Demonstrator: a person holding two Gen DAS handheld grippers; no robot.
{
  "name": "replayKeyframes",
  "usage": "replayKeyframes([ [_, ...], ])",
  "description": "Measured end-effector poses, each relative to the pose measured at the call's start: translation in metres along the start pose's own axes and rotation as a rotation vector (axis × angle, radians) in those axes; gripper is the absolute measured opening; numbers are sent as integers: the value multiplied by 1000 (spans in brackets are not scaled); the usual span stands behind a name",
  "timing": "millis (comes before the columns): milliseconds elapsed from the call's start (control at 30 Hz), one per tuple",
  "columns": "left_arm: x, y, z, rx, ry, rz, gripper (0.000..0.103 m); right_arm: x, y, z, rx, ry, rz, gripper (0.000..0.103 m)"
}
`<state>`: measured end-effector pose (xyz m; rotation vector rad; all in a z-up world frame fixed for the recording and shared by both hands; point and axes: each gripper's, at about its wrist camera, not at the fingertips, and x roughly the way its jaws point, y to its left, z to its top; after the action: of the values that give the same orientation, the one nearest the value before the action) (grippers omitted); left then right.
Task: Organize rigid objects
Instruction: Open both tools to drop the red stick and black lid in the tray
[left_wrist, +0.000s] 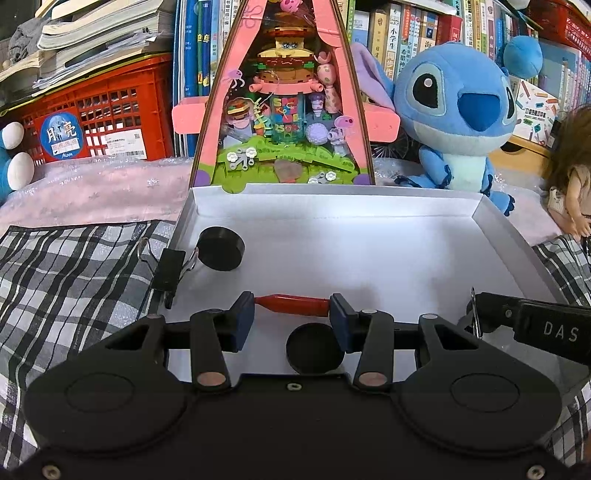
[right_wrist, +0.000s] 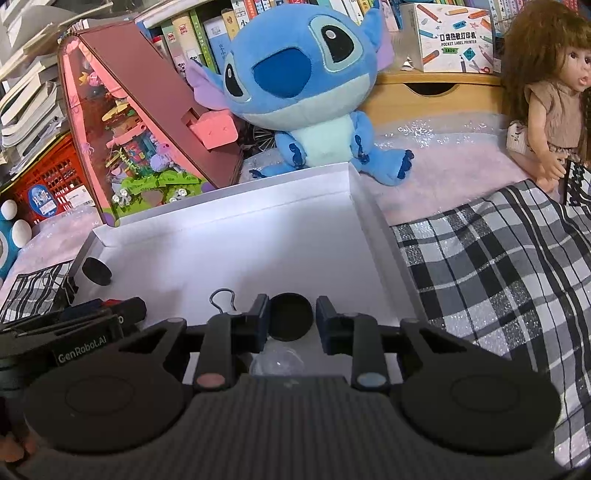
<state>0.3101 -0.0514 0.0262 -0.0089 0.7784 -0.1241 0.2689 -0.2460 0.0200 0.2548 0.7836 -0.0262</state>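
Note:
A shallow white box (left_wrist: 332, 236) lies on the checked cloth; it also shows in the right wrist view (right_wrist: 258, 236). My left gripper (left_wrist: 291, 308) is shut on a red handle-shaped object (left_wrist: 293, 304), held lengthwise between the blue pads just over the box floor. One black disc (left_wrist: 221, 248) lies in the box's far left corner and another (left_wrist: 314, 347) sits below my left fingers. My right gripper (right_wrist: 290, 317) is open, its pads on either side of the near black disc (right_wrist: 290, 315). A black binder clip (left_wrist: 170, 267) is on the box's left wall; a clip's wire loop (right_wrist: 222, 297) shows by my right gripper.
A pink triangular diorama (left_wrist: 284, 110), a blue plush toy (left_wrist: 458, 110) and a doll (right_wrist: 546, 103) stand behind the box. A red crate (left_wrist: 92, 114) and books fill the back. Checked cloth (right_wrist: 498, 258) lies on both sides.

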Motion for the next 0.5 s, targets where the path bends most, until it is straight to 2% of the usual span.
replayKeyframes([
  [333, -1, 0, -2, 11, -11, 11, 58, -1, -1, -1, -3, -5, -2, 36],
  [500, -1, 3, -5, 7, -17, 15, 69, -2, -1, -3, -10, -13, -8, 48],
])
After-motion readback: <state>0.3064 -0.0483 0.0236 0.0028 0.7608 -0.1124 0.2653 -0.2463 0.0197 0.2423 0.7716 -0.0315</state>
